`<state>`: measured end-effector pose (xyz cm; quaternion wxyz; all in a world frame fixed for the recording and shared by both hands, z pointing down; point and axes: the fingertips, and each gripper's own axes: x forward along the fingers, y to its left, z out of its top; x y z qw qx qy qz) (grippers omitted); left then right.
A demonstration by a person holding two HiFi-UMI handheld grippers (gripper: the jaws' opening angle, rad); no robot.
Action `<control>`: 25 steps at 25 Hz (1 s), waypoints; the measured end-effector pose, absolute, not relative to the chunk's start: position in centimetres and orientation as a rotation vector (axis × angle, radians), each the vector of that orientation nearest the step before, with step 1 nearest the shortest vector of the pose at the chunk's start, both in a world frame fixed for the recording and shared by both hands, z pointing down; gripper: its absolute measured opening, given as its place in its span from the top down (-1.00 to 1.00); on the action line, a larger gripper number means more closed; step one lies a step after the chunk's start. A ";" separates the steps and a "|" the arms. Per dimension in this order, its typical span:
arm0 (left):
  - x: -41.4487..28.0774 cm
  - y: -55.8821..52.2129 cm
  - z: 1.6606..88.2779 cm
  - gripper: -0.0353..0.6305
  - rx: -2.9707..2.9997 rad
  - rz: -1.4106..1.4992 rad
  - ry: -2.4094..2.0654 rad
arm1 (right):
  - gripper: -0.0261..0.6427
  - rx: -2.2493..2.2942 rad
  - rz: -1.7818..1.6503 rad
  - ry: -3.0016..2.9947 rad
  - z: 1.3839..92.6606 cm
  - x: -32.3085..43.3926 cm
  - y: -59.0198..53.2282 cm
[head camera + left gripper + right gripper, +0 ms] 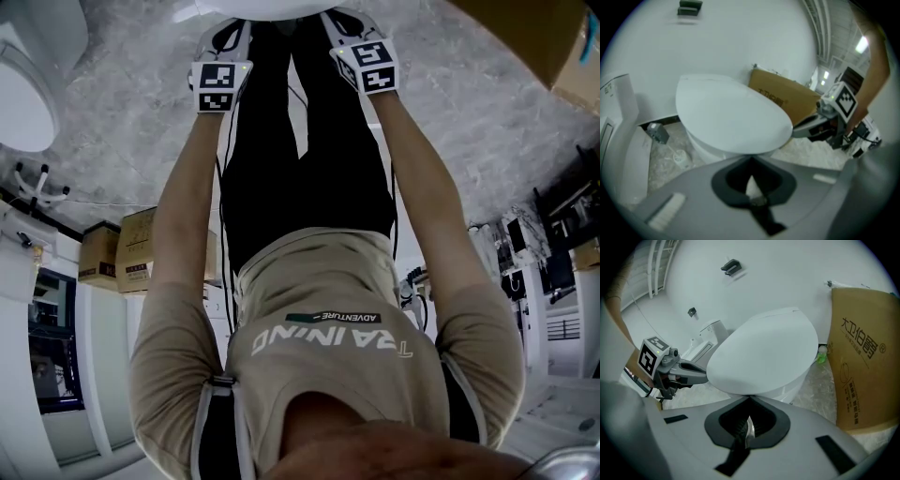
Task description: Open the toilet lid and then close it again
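Looking down in the head view, the left gripper (228,30) and right gripper (339,22) both reach the front rim of the toilet lid (272,7), mostly out of frame. Its own view shows the left gripper's jaws pressed together on nothing, tips at the front edge of the lid, which lies down on the bowl. The right gripper view shows the same beside a cardboard box (865,357), so I judge the smooth rim could slip off unclamped tips and slam.
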<state>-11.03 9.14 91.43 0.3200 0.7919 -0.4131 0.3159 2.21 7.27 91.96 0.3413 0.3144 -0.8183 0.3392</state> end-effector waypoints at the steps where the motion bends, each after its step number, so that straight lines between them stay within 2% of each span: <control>1: -11.1 9.1 91.1 0.89 2.083 0.826 -1.084 | 0.89 0.816 0.876 -2.131 91.6 2.1 7.3; 25: -11.3 6.6 76.1 0.89 2.120 0.757 -1.072 | 0.89 0.962 0.912 -2.182 76.0 2.0 4.5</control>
